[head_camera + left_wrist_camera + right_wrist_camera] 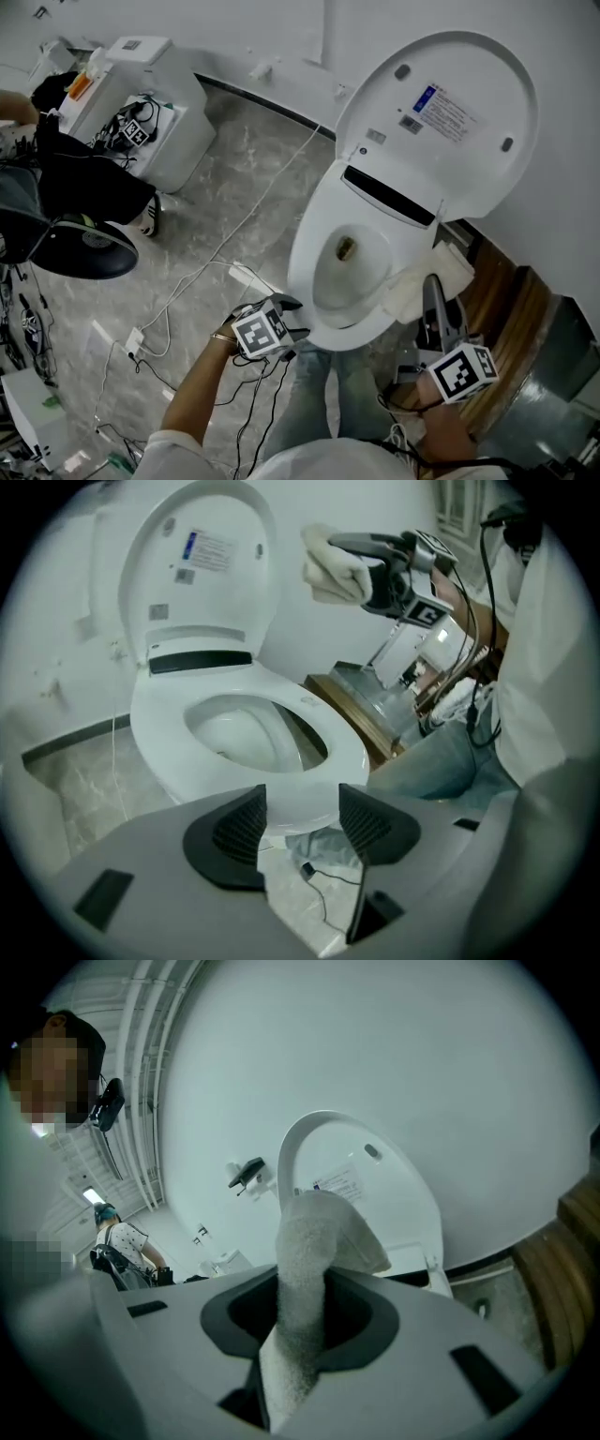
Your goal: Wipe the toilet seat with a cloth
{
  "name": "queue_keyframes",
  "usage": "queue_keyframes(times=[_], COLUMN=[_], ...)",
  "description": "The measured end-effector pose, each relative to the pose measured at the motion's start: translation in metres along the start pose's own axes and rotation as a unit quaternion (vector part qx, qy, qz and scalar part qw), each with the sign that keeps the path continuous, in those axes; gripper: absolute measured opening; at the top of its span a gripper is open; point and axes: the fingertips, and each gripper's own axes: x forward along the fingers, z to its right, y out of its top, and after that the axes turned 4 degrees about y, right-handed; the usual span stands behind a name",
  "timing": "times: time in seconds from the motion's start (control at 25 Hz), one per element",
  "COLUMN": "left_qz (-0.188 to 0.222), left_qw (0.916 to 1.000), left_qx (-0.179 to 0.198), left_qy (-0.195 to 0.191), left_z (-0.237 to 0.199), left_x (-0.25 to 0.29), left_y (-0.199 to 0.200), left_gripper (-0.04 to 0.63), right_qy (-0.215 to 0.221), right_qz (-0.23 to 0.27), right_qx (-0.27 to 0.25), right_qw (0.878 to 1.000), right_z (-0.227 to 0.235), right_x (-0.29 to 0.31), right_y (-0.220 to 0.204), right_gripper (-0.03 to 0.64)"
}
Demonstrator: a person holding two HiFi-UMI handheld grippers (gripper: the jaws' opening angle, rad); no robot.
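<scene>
The white toilet seat [303, 265] lies down on the bowl, and its lid [450, 103] stands up against the wall. My right gripper [432, 286] hovers at the seat's right side, shut on a white cloth [419, 283] that bunches out past its jaws. In the right gripper view the cloth [314, 1232] fills the gap between the jaws, with the lid [380, 1190] behind it. My left gripper [292, 319] hangs just before the seat's front rim [309, 705], open with nothing between its fingers. The left gripper view shows the cloth [333, 566] raised high at the right.
A white boxy unit [150, 103] stands at the back left beside a person in dark clothes [80, 187]. Cables [192, 277] and a power strip [246, 276] trail over the marble floor. A wooden platform [506, 300] sits right of the toilet. My jeans-clad legs [319, 394] are below.
</scene>
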Motion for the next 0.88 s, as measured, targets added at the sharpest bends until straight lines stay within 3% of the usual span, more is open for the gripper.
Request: queue_keyframes(times=[0.16,0.44,0.88], left_qz=[0.014,-0.009,0.012], left_qw=[0.9986,0.9977,0.9943], left_qx=[-0.051,-0.067,-0.098], left_qy=[-0.001,0.005,0.041], left_z=[-0.012,-0.027,-0.050], left_x=[0.022,0.059,0.105], left_y=[-0.023,-0.052,-0.081], left_gripper=[0.244,0.244,0.236], right_qy=[-0.015,-0.033,-0.032], right_qz=[-0.022,-0.048,-0.069], right_qx=[0.004,0.013,0.015], right_qw=[1.000,0.998,0.997], right_z=[0.019,0.052,0.086], right_x=[0.005,0.015,0.020], right_y=[-0.025,-0.066,-0.108], right_gripper=[0.100,0.100,0.100])
